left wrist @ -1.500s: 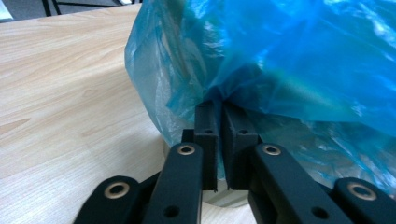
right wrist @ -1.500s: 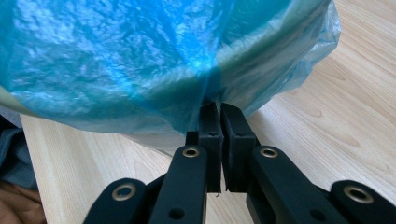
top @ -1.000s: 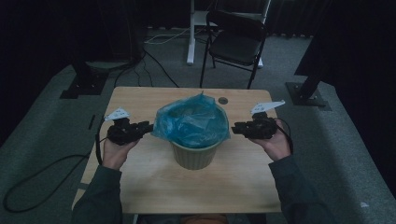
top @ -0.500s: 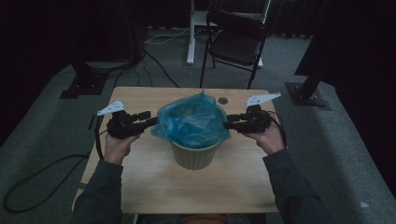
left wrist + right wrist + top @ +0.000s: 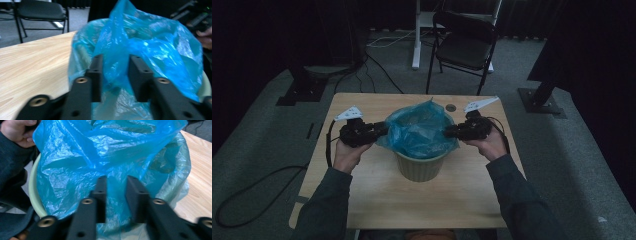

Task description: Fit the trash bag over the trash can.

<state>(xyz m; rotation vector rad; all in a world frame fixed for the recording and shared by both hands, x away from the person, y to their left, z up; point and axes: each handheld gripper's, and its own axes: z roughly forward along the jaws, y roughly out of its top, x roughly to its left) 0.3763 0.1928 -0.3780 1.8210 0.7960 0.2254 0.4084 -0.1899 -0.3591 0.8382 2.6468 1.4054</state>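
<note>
A pale green bin (image 5: 419, 167) stands in the middle of the wooden table (image 5: 462, 200), and a blue plastic bag (image 5: 419, 130) sits in it, puffed up over the rim. From the bin, the left gripper (image 5: 382, 131) is at about 9 o'clock and the right gripper (image 5: 449, 132) is at about 3 o'clock, both level with the top of the bag and pointing in at it. A person's left hand (image 5: 344, 155) and right hand (image 5: 489, 145) hold them from the near side of the table. In the left gripper view, the two black jaws stand a little apart with a fold of the blue bag (image 5: 115, 65) between them. These jaws have just been closing, but I cannot tell if they press on the plastic. In the right gripper view it looks the same: the jaws are a little apart, the blue bag (image 5: 116, 187) fills the gap between them, and they have just been closing too. I cannot tell if they squeeze it. The bag hangs down over the bin's rim (image 5: 32, 195) on that side. The bag's top edge stands up in a crumpled peak at about 12 o'clock. A small dark round spot (image 5: 451, 107) lies on the table at about 1 o'clock from the bin. Behind the table, at 12 o'clock, stands a black folding chair (image 5: 464, 47) on the grey floor (image 5: 572, 150).
</note>
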